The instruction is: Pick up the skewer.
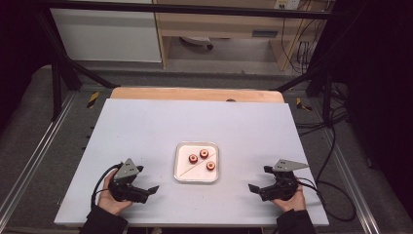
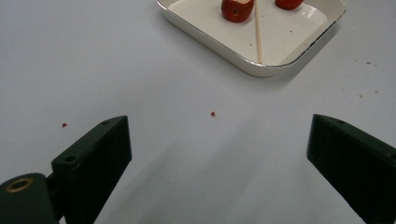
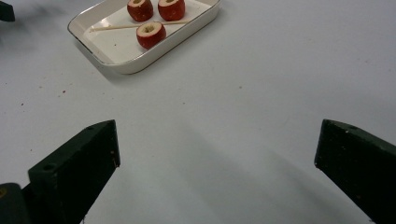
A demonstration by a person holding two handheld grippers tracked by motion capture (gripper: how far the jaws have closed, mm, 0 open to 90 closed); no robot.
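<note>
A white square tray point(image 1: 181, 176) sits near the middle of the white table. It holds three red cored fruits point(image 1: 193, 158) point(image 1: 204, 153) point(image 1: 211, 165) and a thin wooden skewer point(image 1: 191, 170) lying flat. My left gripper point(image 1: 147, 178) rests open on the table, left of the tray. My right gripper point(image 1: 259, 178) rests open to its right. The left gripper view has its gripper point(image 2: 218, 126) spread wide over bare table, with the tray point(image 2: 261, 70), skewer point(image 2: 257, 32) and a fruit point(image 2: 237, 9) ahead. The right gripper point(image 3: 217, 128) is also empty, and the tray point(image 3: 135, 67) and fruits point(image 3: 150, 34) lie ahead-left.
The white table top point(image 1: 146, 126) lies on a wooden board point(image 1: 195, 93) that shows along its far edge. Black frame bars stand at the back corners. Cables point(image 1: 336, 146) trail off the right side. Small red crumbs point(image 2: 213, 113) dot the surface near the tray.
</note>
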